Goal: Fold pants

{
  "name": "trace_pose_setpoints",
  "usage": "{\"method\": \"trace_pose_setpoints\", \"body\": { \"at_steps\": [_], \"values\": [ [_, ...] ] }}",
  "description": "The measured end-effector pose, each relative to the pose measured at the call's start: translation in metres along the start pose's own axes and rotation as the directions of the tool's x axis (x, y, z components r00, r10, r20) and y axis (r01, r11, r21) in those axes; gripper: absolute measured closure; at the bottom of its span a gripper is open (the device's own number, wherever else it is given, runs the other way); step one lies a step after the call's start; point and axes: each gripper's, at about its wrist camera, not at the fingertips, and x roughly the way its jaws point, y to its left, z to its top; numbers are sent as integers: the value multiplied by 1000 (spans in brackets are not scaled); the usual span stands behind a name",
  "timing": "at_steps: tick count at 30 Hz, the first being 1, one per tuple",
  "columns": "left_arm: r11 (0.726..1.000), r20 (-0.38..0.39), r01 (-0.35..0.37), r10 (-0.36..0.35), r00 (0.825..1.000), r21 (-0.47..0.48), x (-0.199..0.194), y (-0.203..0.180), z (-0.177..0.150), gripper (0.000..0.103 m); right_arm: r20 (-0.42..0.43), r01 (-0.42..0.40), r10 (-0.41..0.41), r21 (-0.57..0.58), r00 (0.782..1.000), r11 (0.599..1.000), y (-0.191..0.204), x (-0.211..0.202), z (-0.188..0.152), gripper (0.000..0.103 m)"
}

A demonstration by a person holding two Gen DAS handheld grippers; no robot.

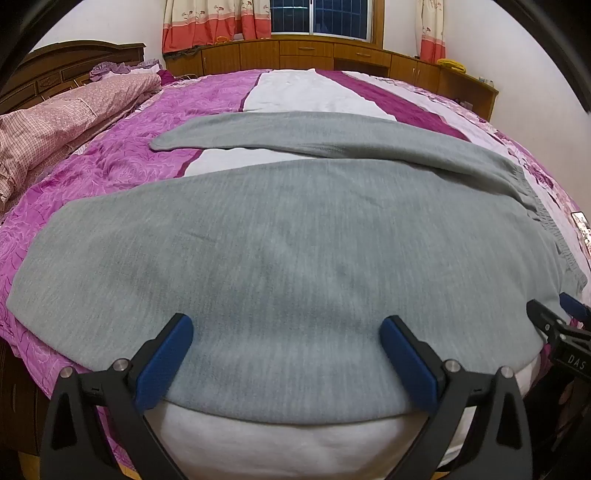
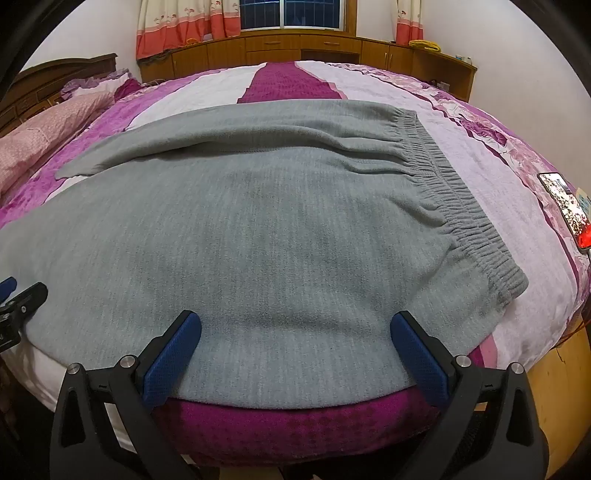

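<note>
- My left fingers stand spread wide with nothing clamped between them; their blue pads hover over the near edge of the pants and I cannot tell whether they touch the cloth.
- My right fingers are just as far apart and grip nothing, angled down at the same near edge, closer to the waistband.
- In the left view my right fingers show at 3 o'clock, beside the waist corner of the pants; in the right view my left fingers peek in at 9 o'clock.
- The grey pants lie flat on the bed, lengthwise across it: waistband toward 3 o'clock, legs running off toward 9 o'clock.
- The two legs are split apart, the nearer one broad in front of me, the farther one stretching toward 10 o'clock with a strip of bedcover showing between them.
- The near leg reaches the bed's front edge, just above the white and magenta side of the mattress.
- A phone with a lit screen lies on the bedcover at 3 o'clock, well apart from the waistband.
- A pink checked quilt is bunched at 10 o'clock by the wooden headboard.
- Wooden cabinets and curtains line the wall at 12 o'clock.
</note>
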Motion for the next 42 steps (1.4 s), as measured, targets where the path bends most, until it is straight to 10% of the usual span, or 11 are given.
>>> {"method": "trace_pose_setpoints", "body": {
  "at_steps": [28,42],
  "values": [
    [997,-102,-19,27,994,79,-10,-7,16,0,-42,-32,32,17,999,999,-6,-10,11,4],
    [982,-43,69,-63,997,176,-48,-32,120,0,21,-156,156,-12,988,988,-30,-66,80,4]
  ]
}}
